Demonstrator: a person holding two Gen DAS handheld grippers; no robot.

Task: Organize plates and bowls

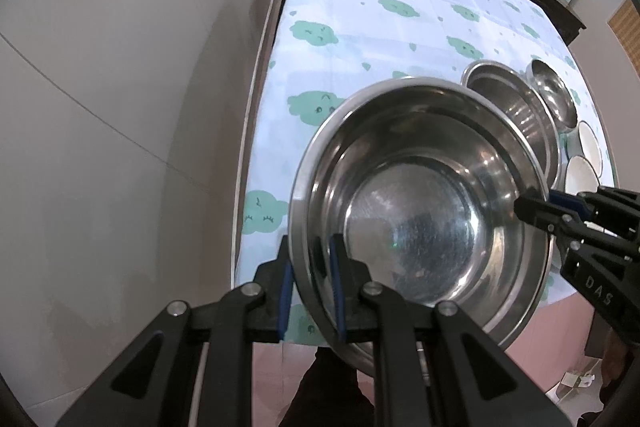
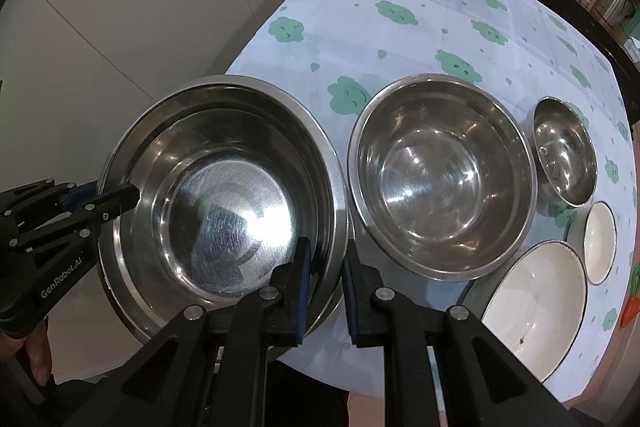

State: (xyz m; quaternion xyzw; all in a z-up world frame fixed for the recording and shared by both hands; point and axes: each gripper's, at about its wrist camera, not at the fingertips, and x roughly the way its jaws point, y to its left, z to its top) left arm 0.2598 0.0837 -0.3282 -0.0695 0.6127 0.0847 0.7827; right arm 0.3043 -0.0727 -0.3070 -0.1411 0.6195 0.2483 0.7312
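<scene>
Over the near left corner of the worktop (image 2: 420, 27), I am carrying the large steel bowl (image 2: 224, 199) between both grippers, its mouth facing up toward the cameras. My left gripper (image 1: 310, 287) is pinched on the bowl's left rim, one pad outside the wall and one inside; my right gripper (image 2: 326, 287) is pinched the same way on the opposite rim. Neither can let go without tipping the load. From the right wrist view, the bowl appears to hang partly past the worktop's edge, though I cannot tell its height above the cloth. The relation that governs the next move: the medium steel bowl (image 2: 440, 179) stands just beside the carried bowl, on my right gripper's side, rims close but apparently apart. Beyond it sit a small steel bowl (image 2: 564, 151) and two white bowls, the larger (image 2: 536, 311) nearest me and the smaller (image 2: 600, 243) behind. I judge nesting by size would mean setting the large one down first, since it will not fit inside the medium bowl.
</scene>
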